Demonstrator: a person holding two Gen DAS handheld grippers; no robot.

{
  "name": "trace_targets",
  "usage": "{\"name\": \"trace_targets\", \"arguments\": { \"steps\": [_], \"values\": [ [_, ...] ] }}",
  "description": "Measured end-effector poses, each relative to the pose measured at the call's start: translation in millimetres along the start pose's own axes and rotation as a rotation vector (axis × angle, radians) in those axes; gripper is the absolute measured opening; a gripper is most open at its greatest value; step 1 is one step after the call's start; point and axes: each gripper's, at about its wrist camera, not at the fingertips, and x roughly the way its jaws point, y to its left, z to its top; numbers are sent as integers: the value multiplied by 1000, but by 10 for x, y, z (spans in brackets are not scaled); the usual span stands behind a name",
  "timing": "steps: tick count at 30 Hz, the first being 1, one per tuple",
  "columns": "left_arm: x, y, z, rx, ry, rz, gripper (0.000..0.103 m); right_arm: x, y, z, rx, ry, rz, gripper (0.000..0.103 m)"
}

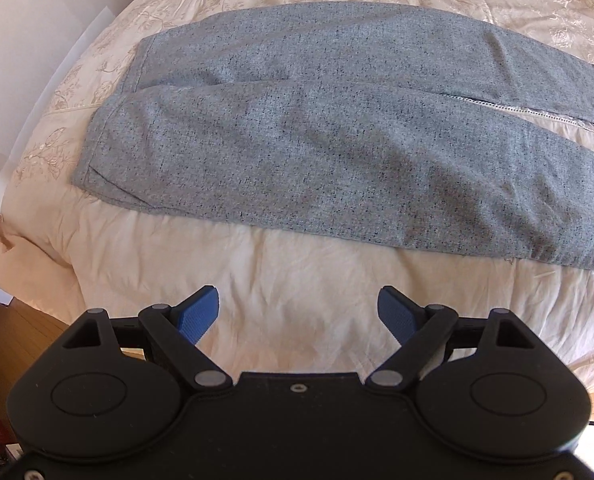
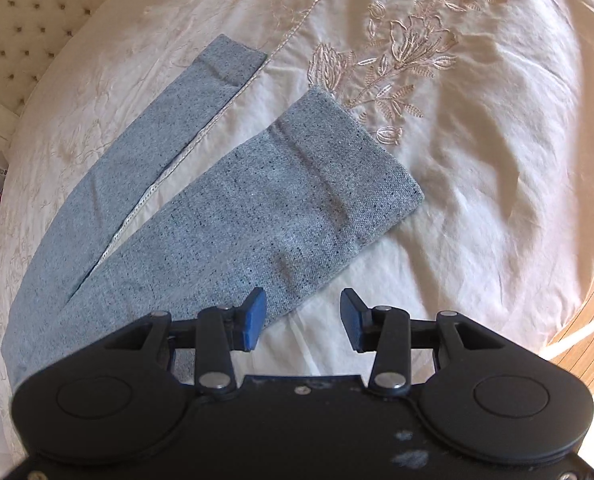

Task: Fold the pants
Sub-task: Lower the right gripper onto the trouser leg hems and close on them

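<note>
1. Left gripper (image 1: 298,312), lower centre of its view: blue pads (image 1: 201,314) spread wide, nothing between them, over bare cream bedspread (image 1: 297,264).
2. Right gripper (image 2: 302,318), lower centre: fingers apart, empty, at the near leg's edge.
3. Grey pants (image 1: 317,148) lie flat across mid-frame, legs slightly parted.
4. Tufted headboard (image 2: 21,32), upper left.

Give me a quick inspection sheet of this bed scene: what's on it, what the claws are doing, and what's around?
Surface: cream embroidered bedspread, wrinkled.
Job's things: grey pants lying flat, unfolded, legs apart; near leg's hem toward the far right in the right view.
Clutter: nothing seen on the bed.
Claws: left claw open above bare bedspread, holding nothing; right claw open at the near leg's edge, holding nothing.
Cables: nothing seen.
Surroundings: tufted headboard, wood floor.
</note>
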Motion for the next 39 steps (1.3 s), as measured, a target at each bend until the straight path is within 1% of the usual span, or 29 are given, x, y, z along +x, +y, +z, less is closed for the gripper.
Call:
{"name": "trace_targets", "arguments": {
  "steps": [3, 5, 8, 9, 10, 11, 12, 15, 17, 18, 22, 24, 26, 28, 32, 36, 39],
  "values": [
    [43, 24, 11, -26, 18, 14, 87, 172, -73, 137, 76, 22, -6, 44],
    [74, 29, 26, -39, 22, 19, 87, 241, -66, 241, 101, 22, 0, 44],
    [99, 11, 60, -47, 22, 27, 87, 314, 64, 455, 73, 30, 39, 42],
    [104, 2, 70, -48, 22, 28, 87, 271, 157, 502, 39, 12, 69, 35],
    [110, -8, 83, -51, 20, 27, 87, 247, 231, 563, 6, -5, 90, 25],
    [108, -22, 91, -53, 19, 25, 87, 231, 286, 610, -19, -16, 100, 22],
    [107, -34, 99, -55, 17, 23, 87, 204, 367, 659, -42, -25, 101, 22],
    [121, -88, 127, -49, 18, 18, 87, 196, 398, 747, -42, -31, 102, 22],
    [125, -121, 135, -45, 19, 13, 87, 172, 353, 740, -21, -19, 78, 24],
    [128, -134, 140, -45, 20, 11, 87, 108, 279, 650, -13, -11, 61, 24],
    [144, -167, 144, -44, 29, 8, 87, 70, 60, 426, 7, 26, 1, 24],
    [151, -171, 144, -41, 32, 9, 87, 74, -58, 303, 11, 35, -9, 24],
    [157, -178, 147, -36, 36, 8, 87, 100, -145, 229, 41, 52, 2, 25],
    [154, -180, 146, -32, 35, 11, 87, 168, -218, 187, 90, 65, 25, 28],
    [127, -190, 146, -22, 27, 16, 87, 295, -283, 153, 185, 32, 85, 29],
    [89, -193, 135, -21, 16, 25, 87, 324, -254, 188, 201, 8, 127, 30],
    [84, -177, 124, -32, 18, 26, 87, 297, -233, 263, 196, -30, 142, 30]
  ]
}}
